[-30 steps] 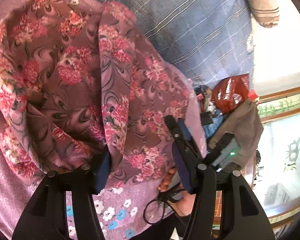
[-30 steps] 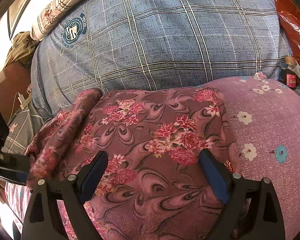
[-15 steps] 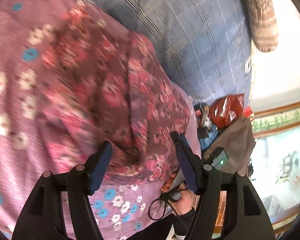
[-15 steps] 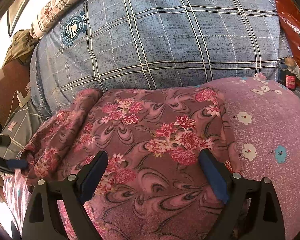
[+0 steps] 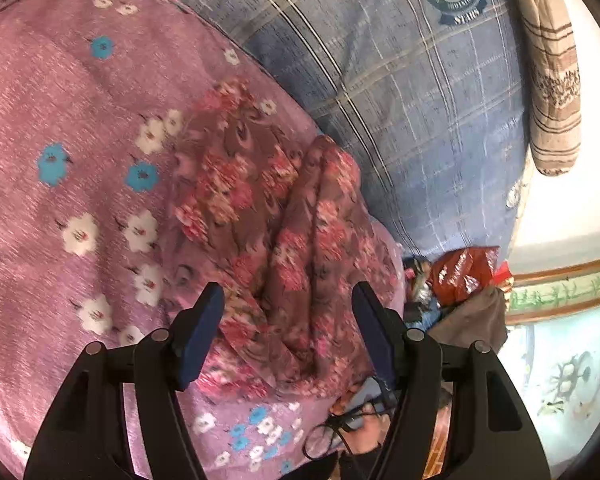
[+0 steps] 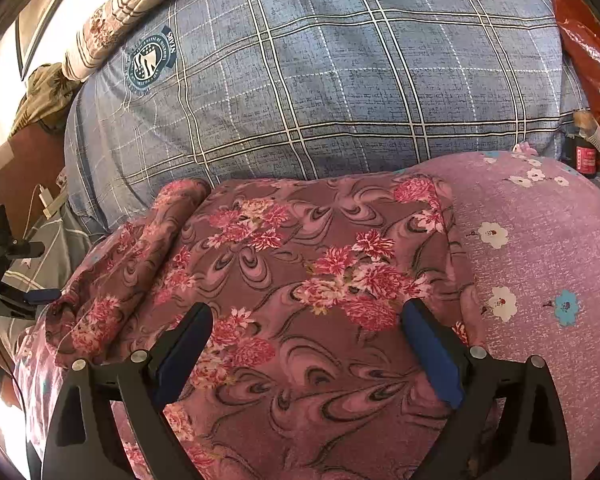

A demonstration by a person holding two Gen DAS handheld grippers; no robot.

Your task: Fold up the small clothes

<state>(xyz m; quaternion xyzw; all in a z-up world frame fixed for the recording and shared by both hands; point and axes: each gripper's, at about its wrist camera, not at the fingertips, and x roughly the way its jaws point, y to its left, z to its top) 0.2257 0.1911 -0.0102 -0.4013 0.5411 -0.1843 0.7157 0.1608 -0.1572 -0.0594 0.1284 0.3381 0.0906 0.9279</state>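
Observation:
A small brown-pink garment with red flowers (image 6: 300, 272) lies on a mauve flowered cloth (image 6: 540, 264), flat in the middle and bunched along its left side. It also shows in the left wrist view (image 5: 284, 248) as a rumpled heap. My right gripper (image 6: 308, 344) is open and empty, low over the garment's near part. My left gripper (image 5: 288, 320) is open and empty, just above the bunched edge. The left gripper's tip also shows at the far left of the right wrist view (image 6: 36, 294).
A blue plaid pillow (image 6: 340, 80) lies behind the garment. A striped roll (image 5: 552, 72) lies past it. A red plastic bag (image 5: 464, 272) and small clutter sit at the bed's edge. A brown wooden piece (image 6: 16, 176) stands at the left.
My left gripper has let go of the garment's folded edge, opened wider and drawn back. The edge has dropped onto the mauve cloth. My right gripper has stayed still.

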